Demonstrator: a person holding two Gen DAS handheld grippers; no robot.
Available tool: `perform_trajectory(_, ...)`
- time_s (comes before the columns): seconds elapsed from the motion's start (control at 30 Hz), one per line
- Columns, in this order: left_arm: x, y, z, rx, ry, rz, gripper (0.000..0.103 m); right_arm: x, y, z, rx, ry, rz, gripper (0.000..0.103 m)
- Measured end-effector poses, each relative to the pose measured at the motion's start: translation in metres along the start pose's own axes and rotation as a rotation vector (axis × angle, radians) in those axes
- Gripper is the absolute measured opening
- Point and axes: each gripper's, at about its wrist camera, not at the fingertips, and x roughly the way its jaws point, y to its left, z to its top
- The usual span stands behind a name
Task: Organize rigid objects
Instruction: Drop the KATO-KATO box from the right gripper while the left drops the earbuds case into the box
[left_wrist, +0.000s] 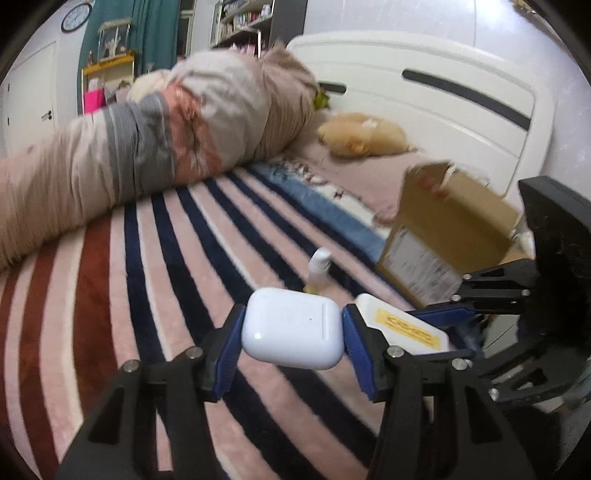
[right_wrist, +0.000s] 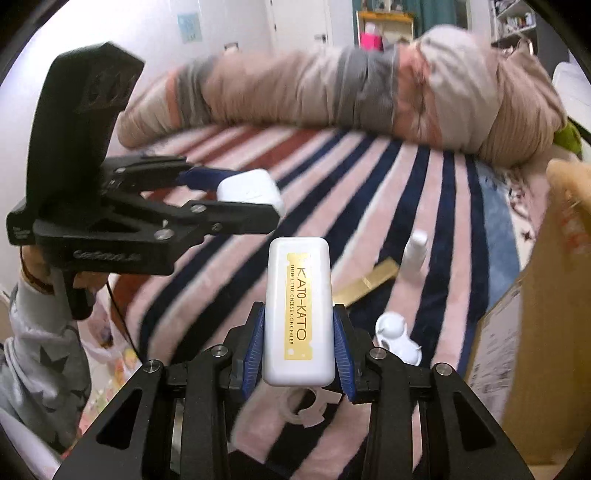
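Note:
My left gripper (left_wrist: 291, 341) is shut on a white earbud case (left_wrist: 291, 326) and holds it above the striped bedspread; the case also shows in the right wrist view (right_wrist: 251, 190). My right gripper (right_wrist: 300, 349) is shut on a white concealer case with a gold label (right_wrist: 298, 310), held just right of the left gripper; the case also shows in the left wrist view (left_wrist: 402, 328). An open cardboard box (left_wrist: 450, 229) stands on the bed to the right. A small white bottle (right_wrist: 413, 258), a gold box (right_wrist: 369, 286) and a white contact-lens case (right_wrist: 397, 338) lie on the bedspread.
A rolled duvet (left_wrist: 166, 129) lies across the far side of the bed. A plush toy (left_wrist: 364, 134) rests by the white headboard (left_wrist: 443, 85). A white plastic ring piece (right_wrist: 306, 408) lies below my right gripper.

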Motion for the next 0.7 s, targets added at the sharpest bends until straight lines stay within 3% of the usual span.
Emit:
perform_trajectory(0.2, -0.034, -0.053, 0.037, 0.056, -0.058, -0.039, 0.050, -0.071, -0.019, -0.002, 0.038, -0.136, -0.028, 0.031)
perform_trajectory(0.4, -0.023, -0.119, 0.075, 0.117, -0.081, -0.093, 0.050, -0.136, -0.081, -0.026, 0.144, -0.245, -0.112, 0.031)
perform_trajectory(0.53, 0.002, -0.156, 0.095, 0.162, -0.049, -0.104, 0.050, -0.151, -0.129, -0.043, 0.218, -0.222, -0.197, 0.031)
perform_trajectory(0.7, 0.037, -0.191, 0.107, 0.210, 0.011, -0.122, 0.050, -0.137, -0.168, -0.060, 0.237, -0.144, -0.268, 0.031)
